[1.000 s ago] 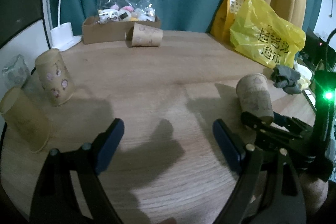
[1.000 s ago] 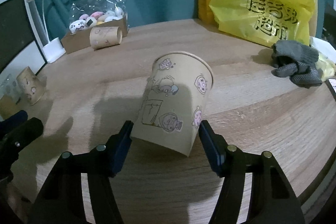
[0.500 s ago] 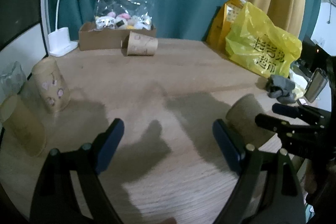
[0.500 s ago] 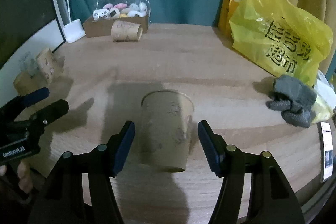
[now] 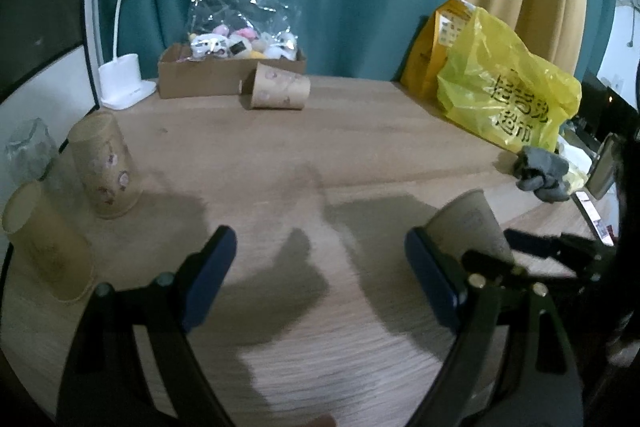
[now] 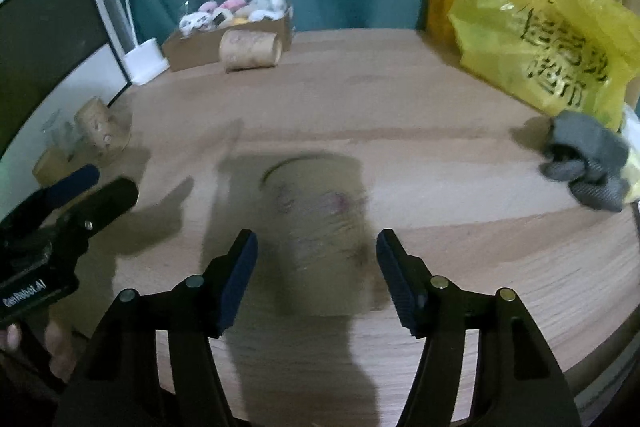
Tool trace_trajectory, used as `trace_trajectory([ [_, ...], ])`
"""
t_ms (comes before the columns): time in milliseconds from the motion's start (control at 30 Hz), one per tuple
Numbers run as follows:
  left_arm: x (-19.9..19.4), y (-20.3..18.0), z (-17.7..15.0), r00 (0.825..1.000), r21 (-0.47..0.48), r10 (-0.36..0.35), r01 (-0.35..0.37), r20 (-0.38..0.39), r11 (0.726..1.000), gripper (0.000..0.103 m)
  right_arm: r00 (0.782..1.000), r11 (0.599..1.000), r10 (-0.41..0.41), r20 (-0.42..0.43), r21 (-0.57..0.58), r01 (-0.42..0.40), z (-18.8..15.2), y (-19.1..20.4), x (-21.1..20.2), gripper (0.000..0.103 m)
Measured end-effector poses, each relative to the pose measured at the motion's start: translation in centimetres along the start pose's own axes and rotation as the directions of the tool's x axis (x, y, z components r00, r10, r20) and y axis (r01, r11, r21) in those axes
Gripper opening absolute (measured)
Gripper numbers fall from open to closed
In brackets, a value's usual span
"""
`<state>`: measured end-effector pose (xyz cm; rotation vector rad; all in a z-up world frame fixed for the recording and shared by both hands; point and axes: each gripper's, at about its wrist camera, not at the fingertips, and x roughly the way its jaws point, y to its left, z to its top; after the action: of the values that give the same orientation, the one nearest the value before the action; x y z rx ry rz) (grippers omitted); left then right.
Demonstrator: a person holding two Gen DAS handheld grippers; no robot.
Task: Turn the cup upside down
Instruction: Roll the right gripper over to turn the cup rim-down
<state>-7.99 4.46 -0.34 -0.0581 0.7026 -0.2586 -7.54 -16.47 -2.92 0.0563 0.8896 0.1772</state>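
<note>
Right wrist view shows the paper cup (image 6: 320, 227) standing on the wooden table (image 6: 440, 187) near its front edge, blurred, its wider end down. It sits between the pads of the right gripper (image 6: 316, 275), whose jaws are spread wide and stand clear of the cup's sides. To the left the left gripper (image 5: 320, 279) is also wide open and holds nothing. Farther out are a gray glove (image 6: 584, 159), a yellow bag (image 6: 548, 39) and a cardboard box (image 6: 200, 43).

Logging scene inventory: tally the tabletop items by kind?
Brown printed paper cups: 4
Yellow plastic bag: 1
White desk lamp: 1
Brown cardboard box: 1
Grey gloves, bundled: 1
Total: 8
</note>
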Motion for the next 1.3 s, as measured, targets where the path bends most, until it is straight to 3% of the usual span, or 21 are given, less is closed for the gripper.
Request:
trace_trajectory([
  [333, 0.1, 0.1, -0.1, 1.000, 0.016, 0.017, -0.017, -0.010, 1.000, 0.088, 0.999, 1.000, -0.026, 0.033, 0.008, 0.026, -1.6, 0.4, 2.6, 0.069],
  [433, 0.1, -0.1, -0.1, 1.000, 0.026, 0.012, -0.012, -0.010, 1.000, 0.088, 0.999, 1.000, -0.021, 0.045, 0.014, 0.021, -1.6, 0.0, 2.6, 0.062],
  [600, 0.2, -0.1, 0.1, 1.000, 0.016, 0.001, -0.001, -0.007, 1.000, 0.088, 0.999, 0.999, -0.016, 0.034, -0.030, 0.017, -1.3, -0.1, 1.6, 0.061],
  [767, 0.2, -0.2, 0.5, 1.000, 0.007, -0.009, 0.009, 0.005, 1.000, 0.088, 0.999, 0.988, 0.016, -0.044, -0.152, -0.023, 0.7, -0.3, -0.4, 0.061],
  [833, 0.3, -0.4, 0.9, 1.000, 0.011, 0.000, 0.000, 0.010, 1.000, 0.088, 0.990, 0.983, 0.051, -0.128, -0.168, -0.073, 1.7, -0.7, -0.7, 0.061],
  [933, 0.3, -0.3, 1.5, 1.000, -0.001, -0.008, 0.008, 0.022, 1.000, 0.088, 0.950, 0.962, 0.066, -0.306, -0.232, -0.142, 2.9, -0.7, -0.7, 0.061],
  [967, 0.4, -0.3, 1.7, 1.000, -0.006, -0.010, 0.010, 0.026, 1.000, 0.088, 0.928, 0.947, 0.037, -0.370, -0.284, -0.151, 3.4, -0.6, -0.7, 0.061],
  [1100, 0.6, -0.3, 2.3, 0.999, -0.022, -0.002, 0.002, 0.039, 1.000, 0.088, 0.874, 0.894, -0.082, -0.480, -0.422, -0.148, 4.8, -0.2, 0.3, 0.061],
  [1300, 1.6, 0.1, 2.8, 0.998, 0.003, 0.052, -0.052, 0.020, 0.999, 0.088, 0.727, 0.827, -0.208, -0.655, -0.515, -0.227, 5.7, 0.6, 4.0, 0.061],
])
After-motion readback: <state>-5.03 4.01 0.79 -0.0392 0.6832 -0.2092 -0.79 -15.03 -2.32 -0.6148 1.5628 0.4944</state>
